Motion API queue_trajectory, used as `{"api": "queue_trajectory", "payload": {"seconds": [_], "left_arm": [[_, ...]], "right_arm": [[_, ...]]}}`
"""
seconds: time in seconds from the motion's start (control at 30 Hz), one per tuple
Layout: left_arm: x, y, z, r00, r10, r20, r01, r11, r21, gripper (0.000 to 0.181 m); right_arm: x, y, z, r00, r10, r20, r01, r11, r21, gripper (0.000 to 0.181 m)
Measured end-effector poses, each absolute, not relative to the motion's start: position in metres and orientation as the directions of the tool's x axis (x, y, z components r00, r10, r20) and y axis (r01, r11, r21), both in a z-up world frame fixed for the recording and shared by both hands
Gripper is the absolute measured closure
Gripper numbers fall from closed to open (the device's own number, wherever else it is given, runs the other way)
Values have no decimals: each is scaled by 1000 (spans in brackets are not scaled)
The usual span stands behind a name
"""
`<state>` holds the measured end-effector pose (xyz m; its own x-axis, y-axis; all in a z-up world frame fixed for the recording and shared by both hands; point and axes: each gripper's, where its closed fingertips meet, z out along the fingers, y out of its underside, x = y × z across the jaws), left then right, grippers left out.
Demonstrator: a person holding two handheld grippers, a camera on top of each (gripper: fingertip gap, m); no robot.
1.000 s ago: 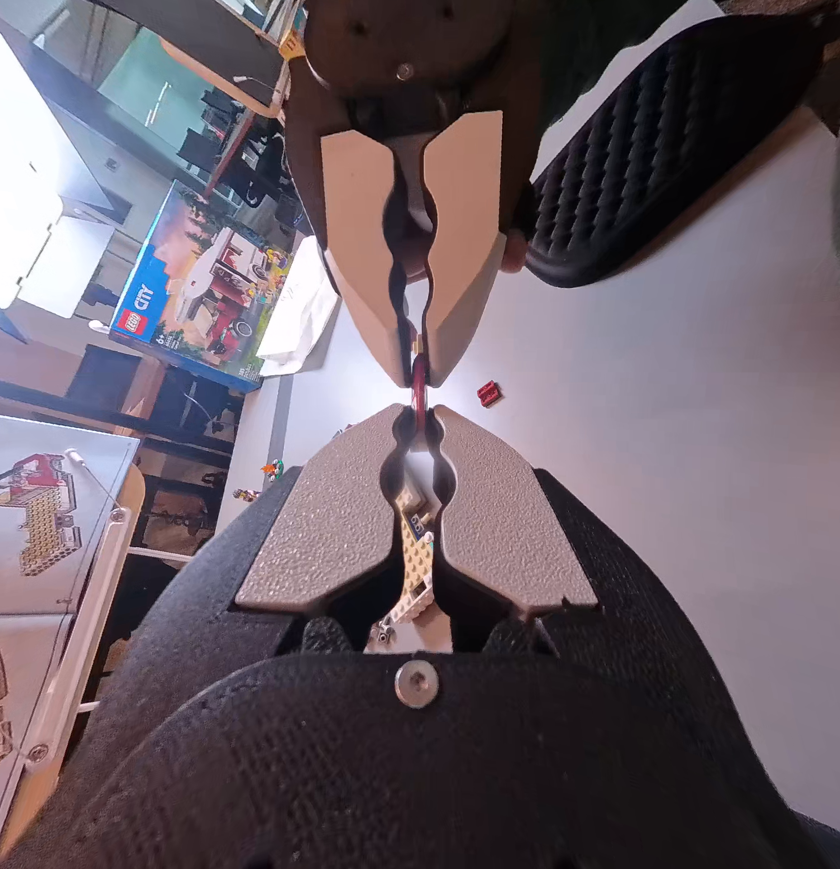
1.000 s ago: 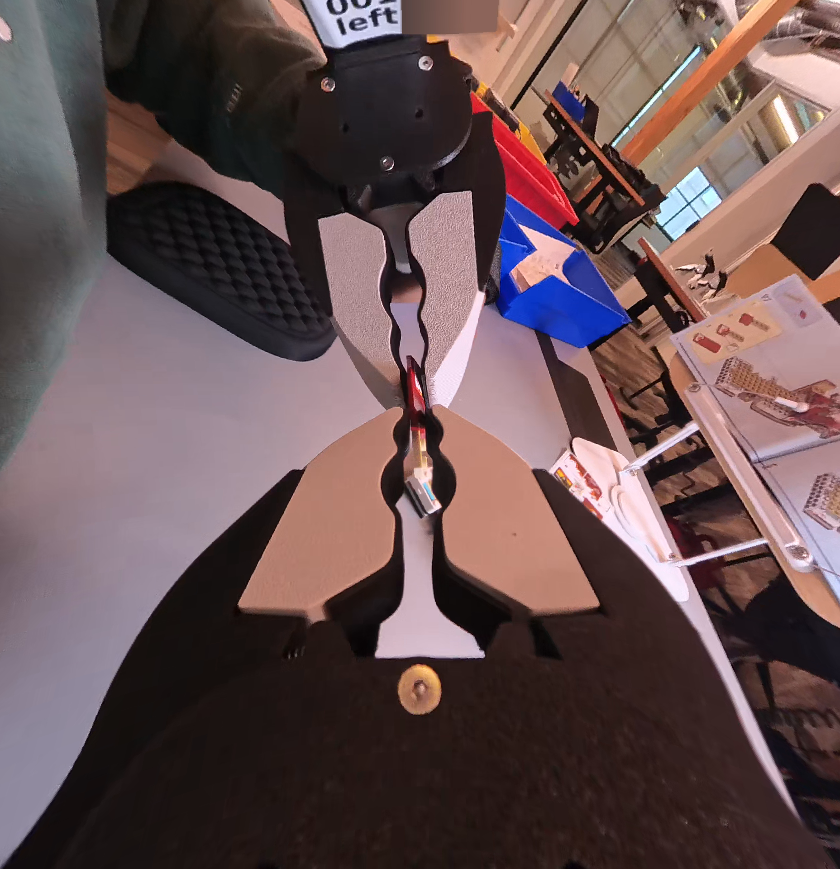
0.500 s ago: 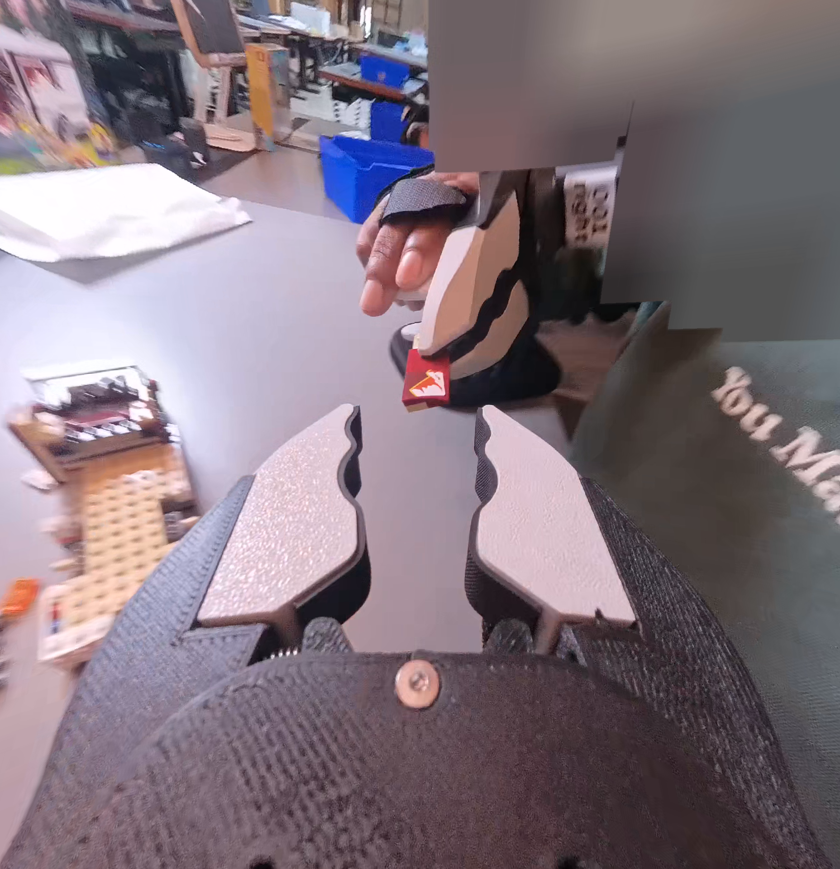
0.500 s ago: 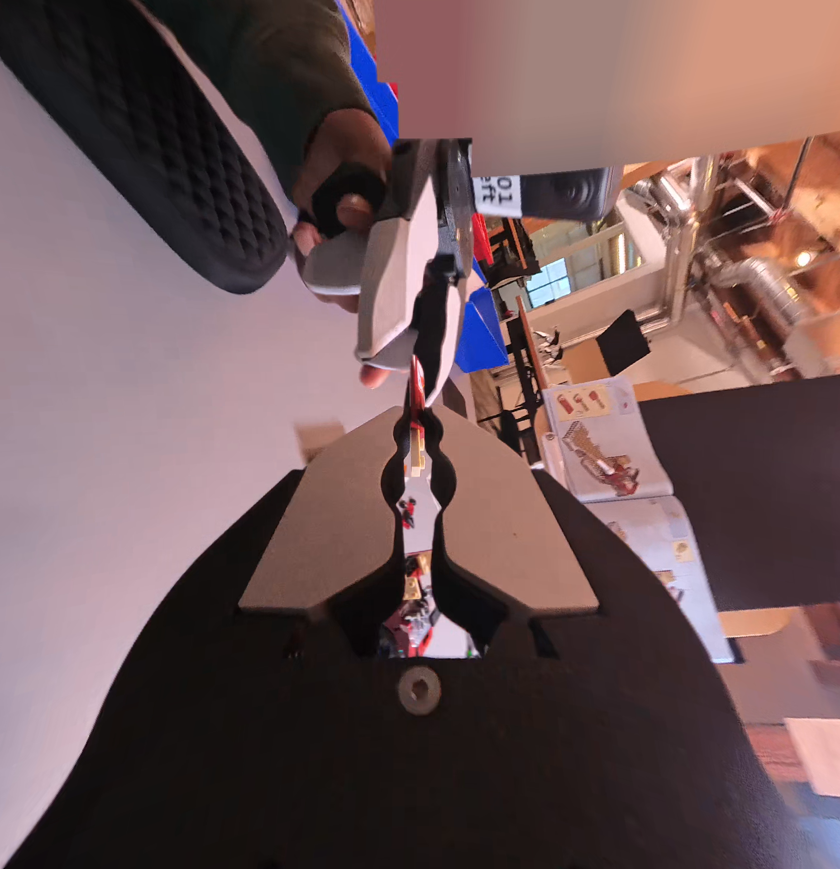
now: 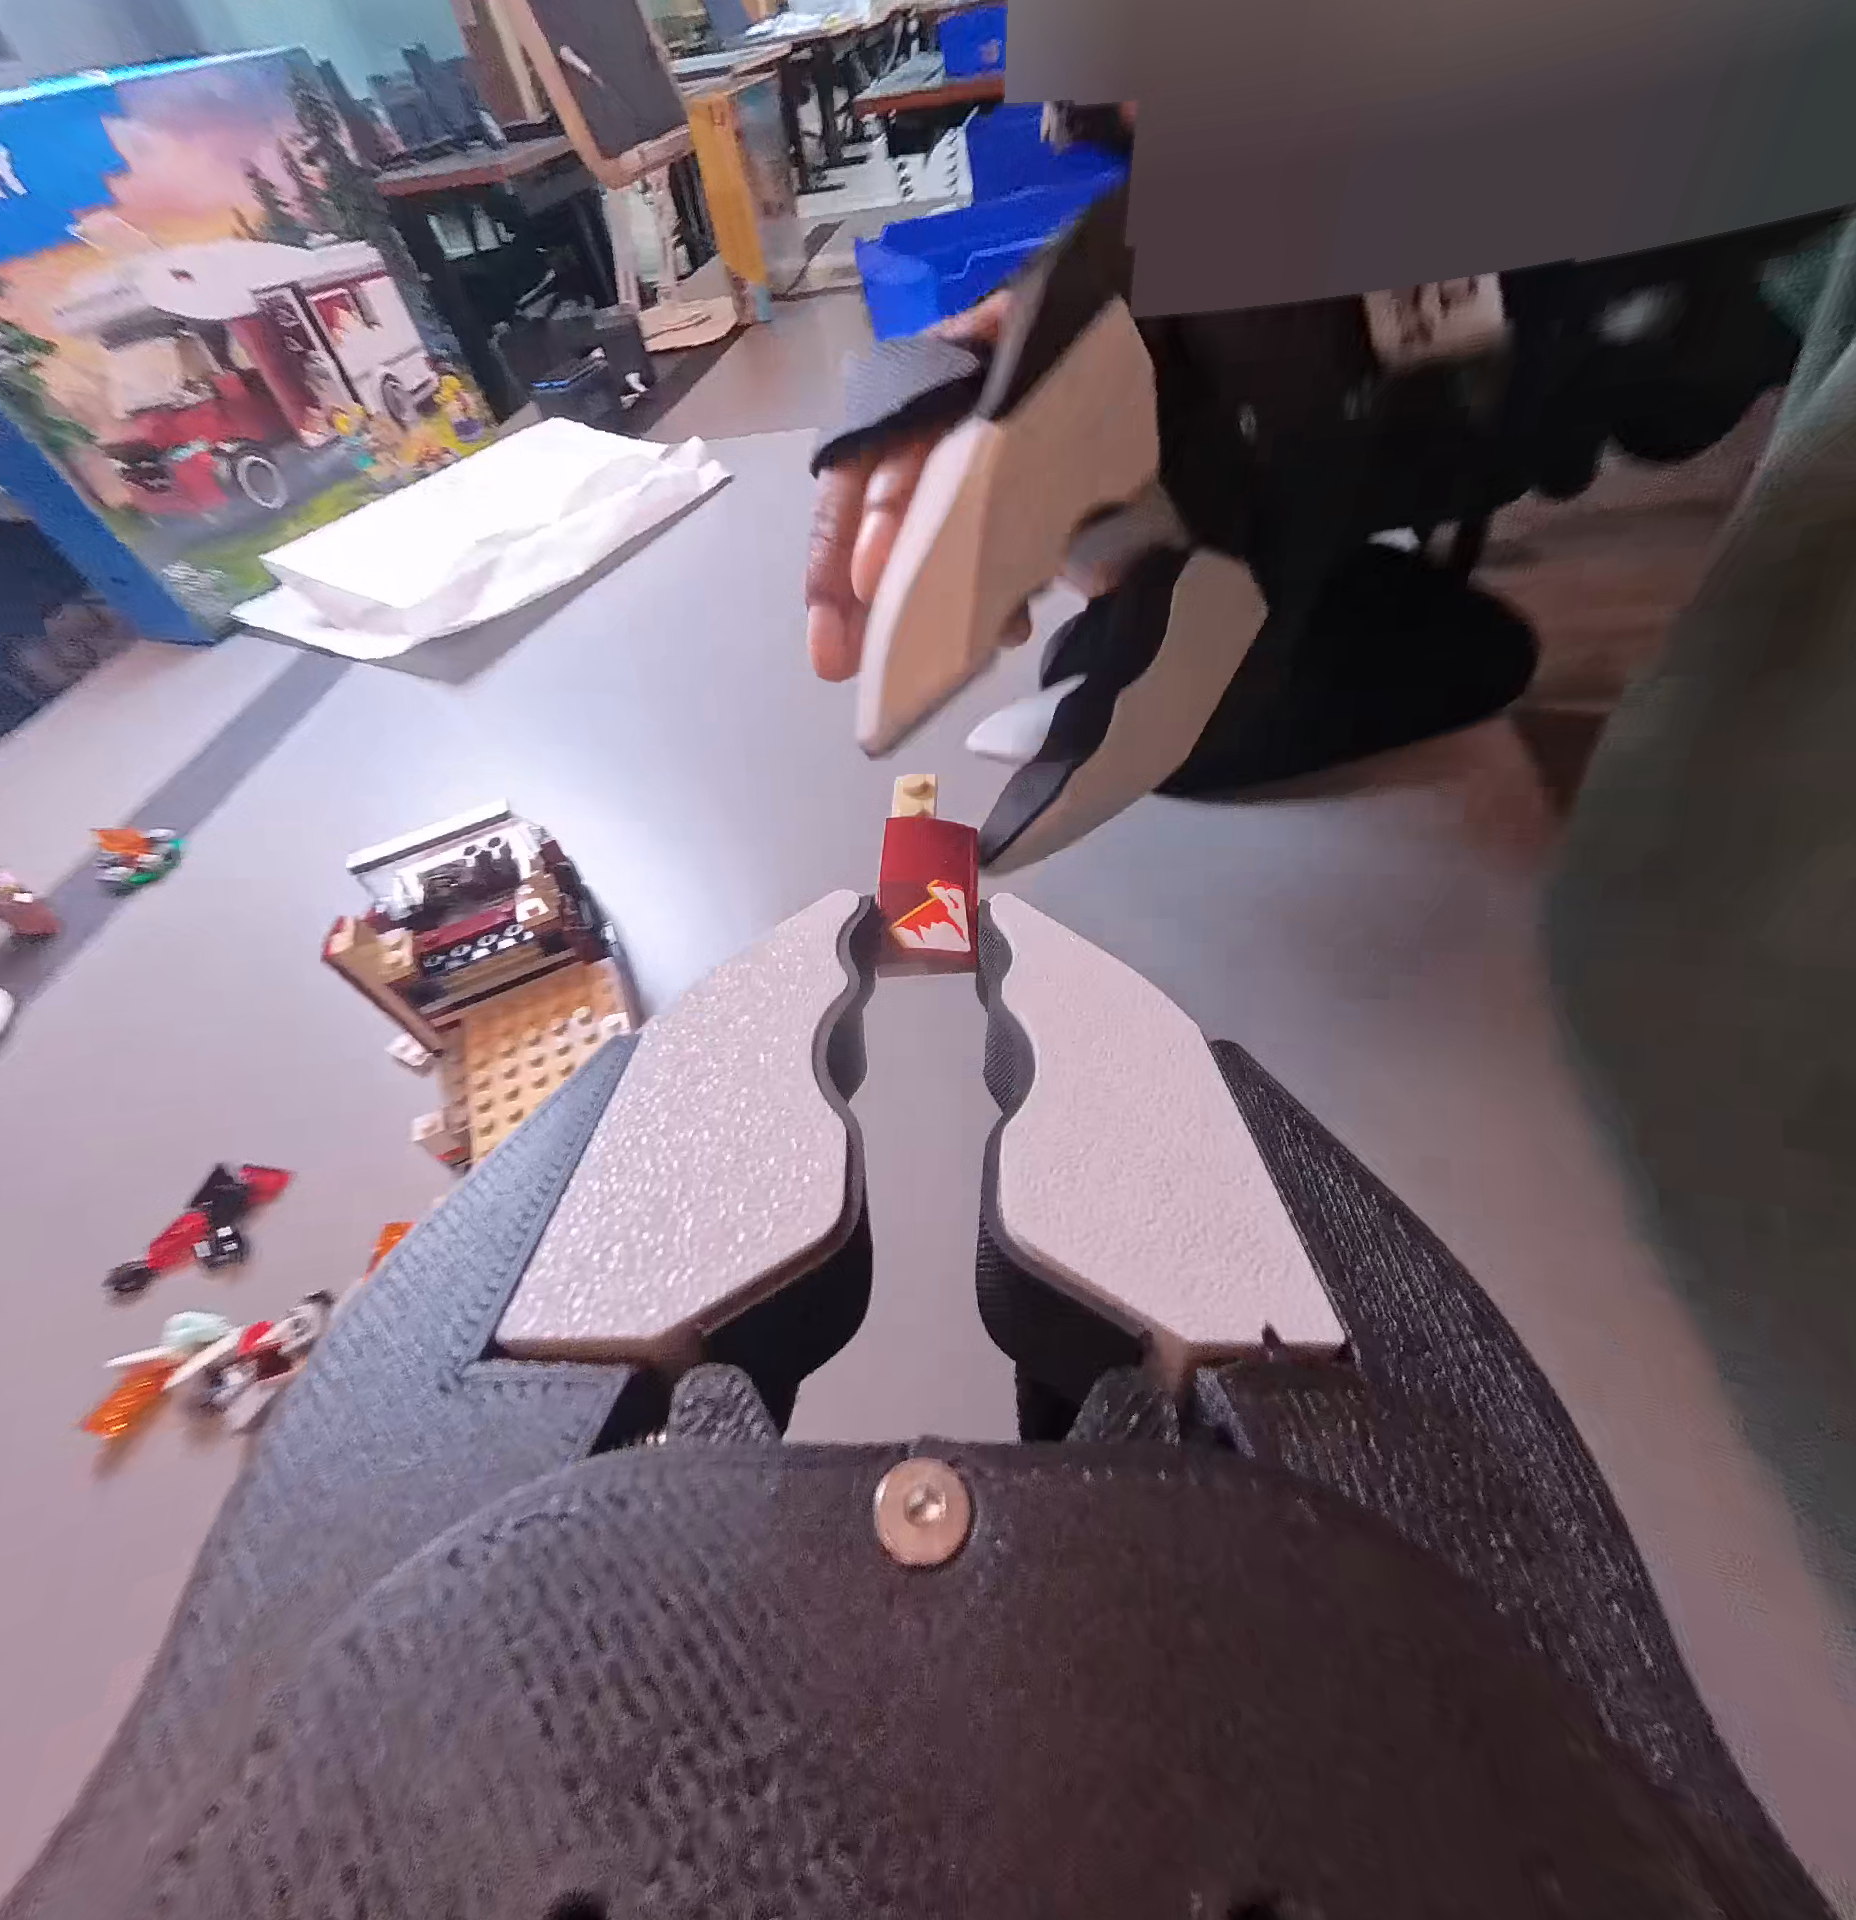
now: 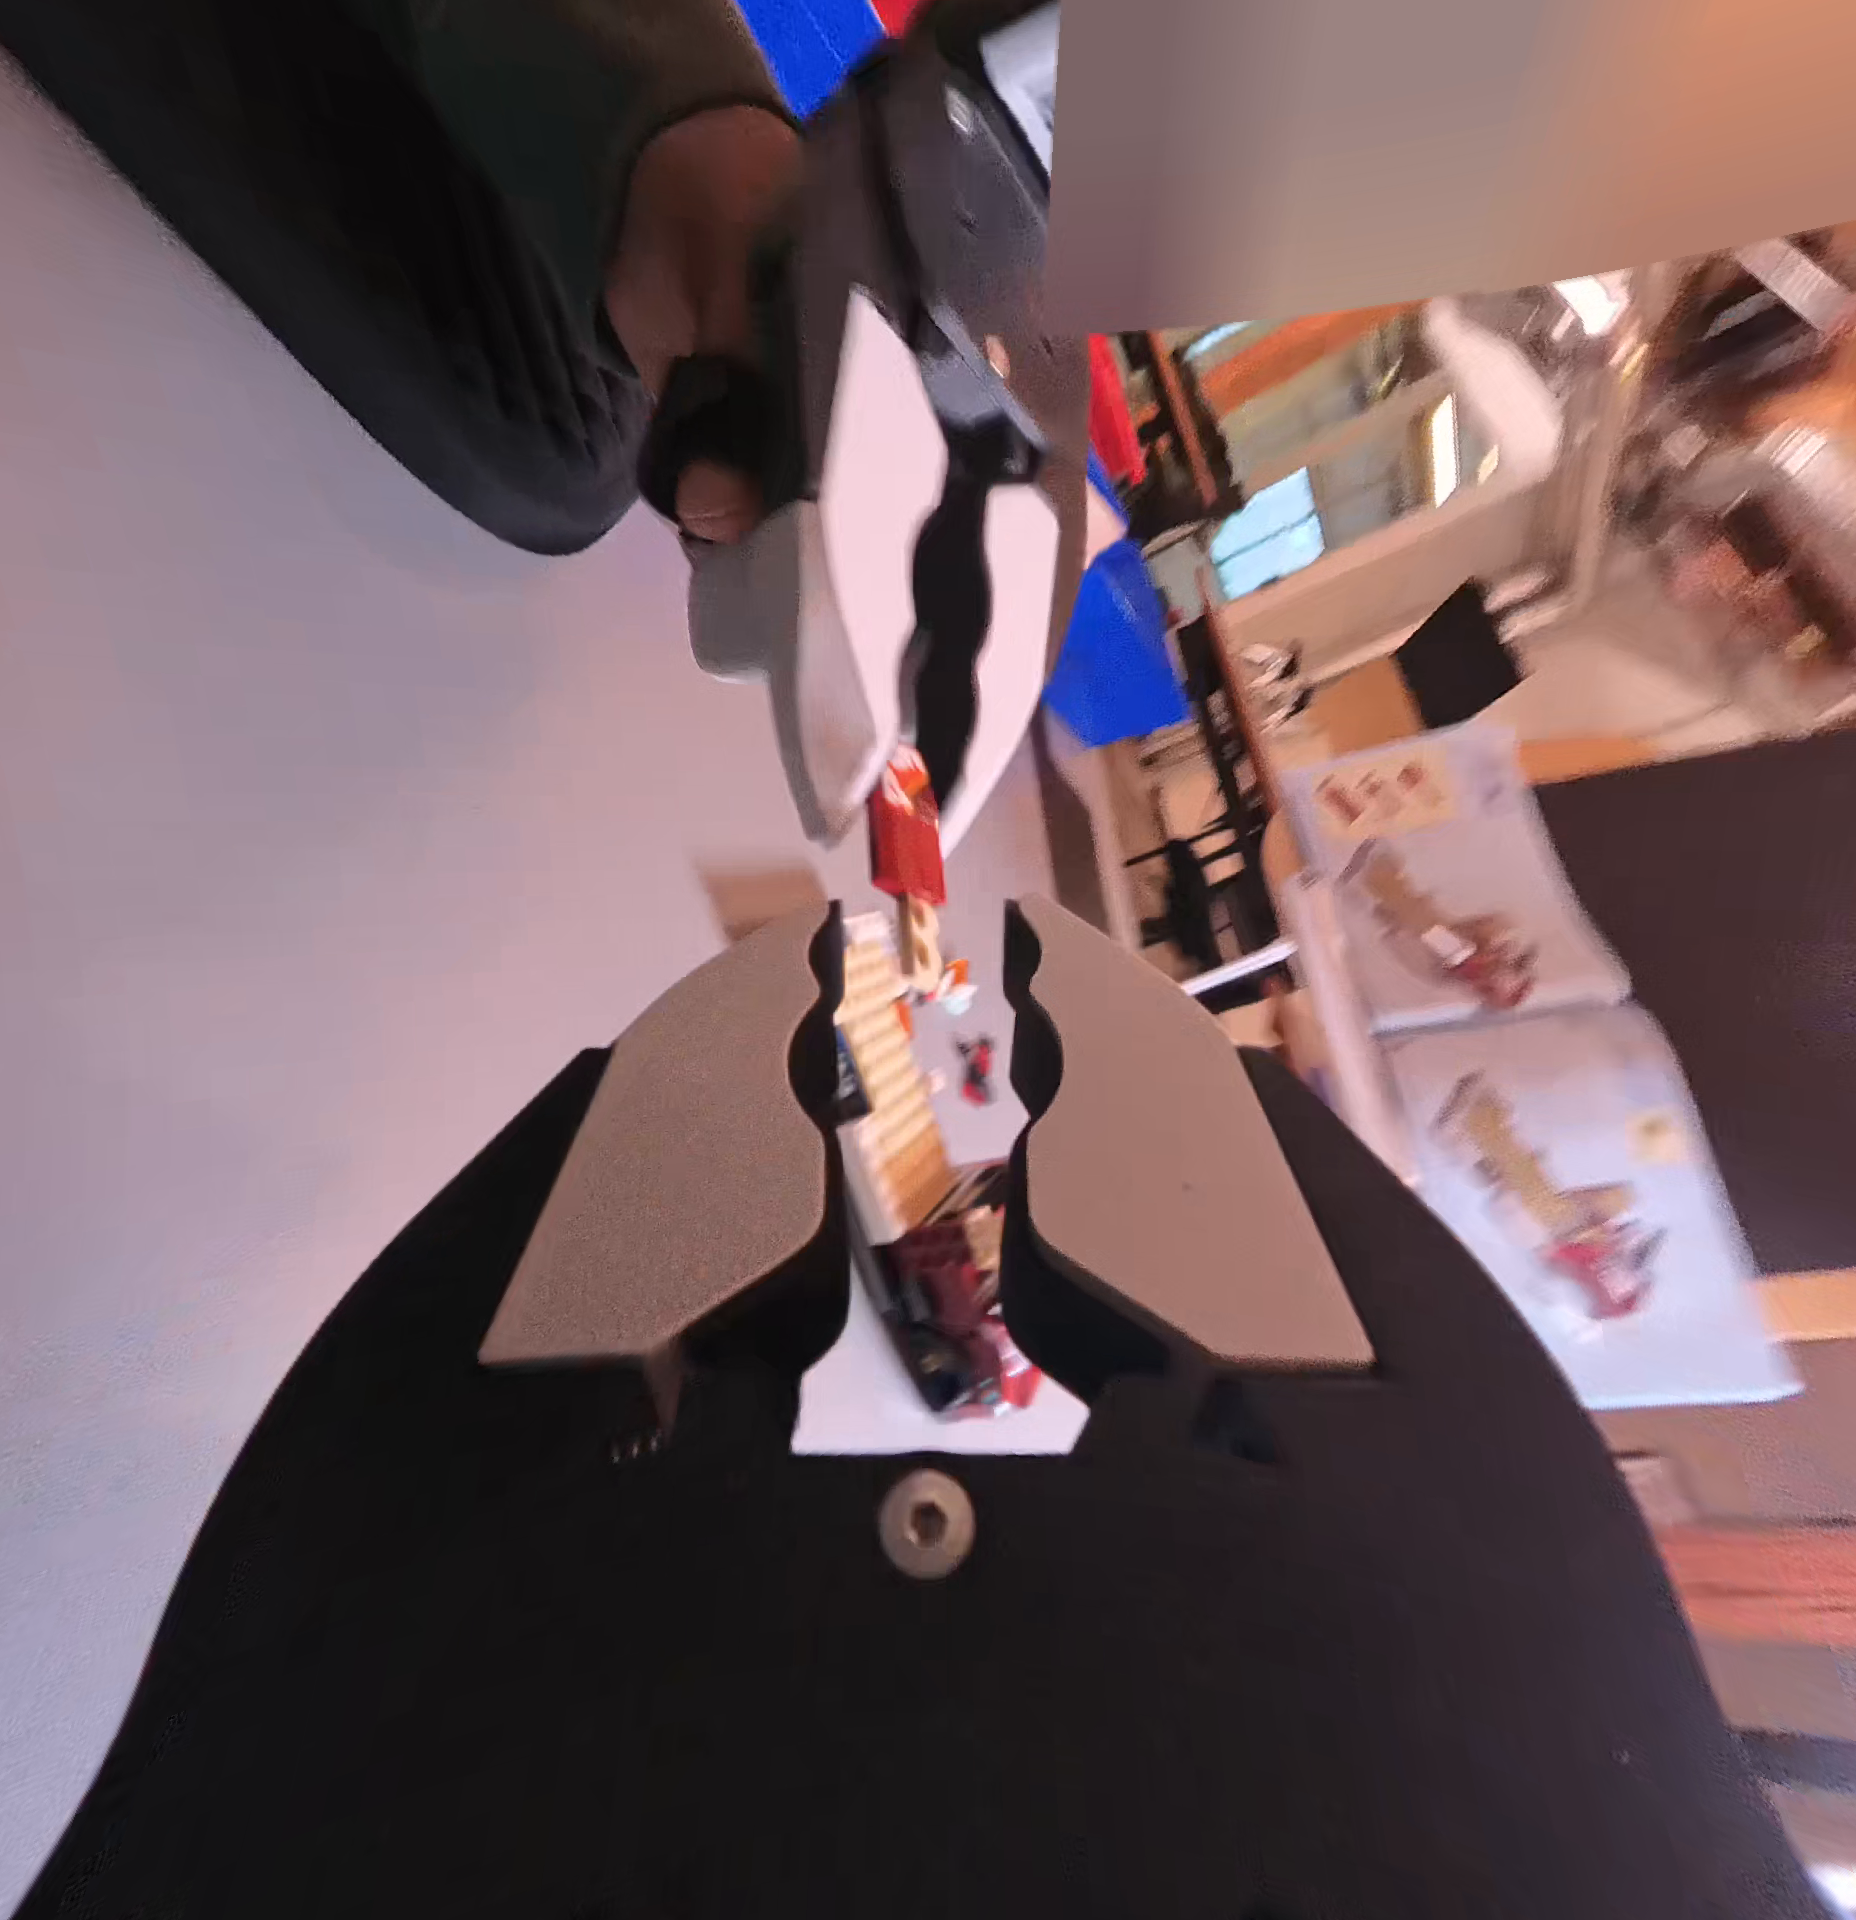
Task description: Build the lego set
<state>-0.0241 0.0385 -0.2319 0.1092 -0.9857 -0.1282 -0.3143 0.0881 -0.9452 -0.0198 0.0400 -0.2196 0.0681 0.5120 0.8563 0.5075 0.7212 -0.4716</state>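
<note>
One dark red lego piece point(image 5: 928, 906), a tan part on its far end, sits clamped at the left gripper point(image 5: 922, 914) tips. One right gripper point(image 6: 919, 914) faces it, jaws apart, empty. One partly built model point(image 5: 488, 971) lies left of the left gripper.

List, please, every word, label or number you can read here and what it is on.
Blue box: white brand lettering, cut off at the edge; I do not copy writing.
White label on the right gripper: too blurred to read.
Booklet: too blurred to read.
Red brick in the left gripper: a printed picture, no words.
</note>
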Motion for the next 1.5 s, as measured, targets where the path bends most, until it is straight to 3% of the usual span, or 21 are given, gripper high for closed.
{"api": "queue_trajectory", "payload": {"seconds": [0.1, 0.17, 0.27, 0.37, 0.67, 1.07, 1.5], "left_arm": [[-27, 44, -245, 129, -972, -198, -366, 139, -920, 163], [-27, 46, -254, 130, -974, -186, -388, 122, -914, 163], [-26, 49, -268, 137, -975, -178, -432, 103, -896, 163], [-25, 50, -278, 146, -979, -140, -453, 60, -890, 163], [-22, 47, -305, 137, -986, -94, -535, 6, -845, 163], [-19, 51, -328, 121, -986, -115, -671, 4, -741, 163], [-21, 51, -329, 133, -988, -75, -678, -35, -734, 156]], "right_arm": [[2, 55, -235, 81, 739, 669, 559, 522, -644, 152], [23, 65, -256, 68, 870, 489, 627, 344, -699, 155], [53, 71, -291, 60, 973, 225, 743, 107, -660, 155], [65, 69, -312, 47, 995, 86, 799, 14, -601, 155], [59, 69, -331, -15, 999, 28, 863, 27, -504, 163], [28, 49, -330, -58, 998, -10, 856, 45, -514, 165], [29, 43, -331, -23, 998, -51, 853, -6, -521, 157]]}}
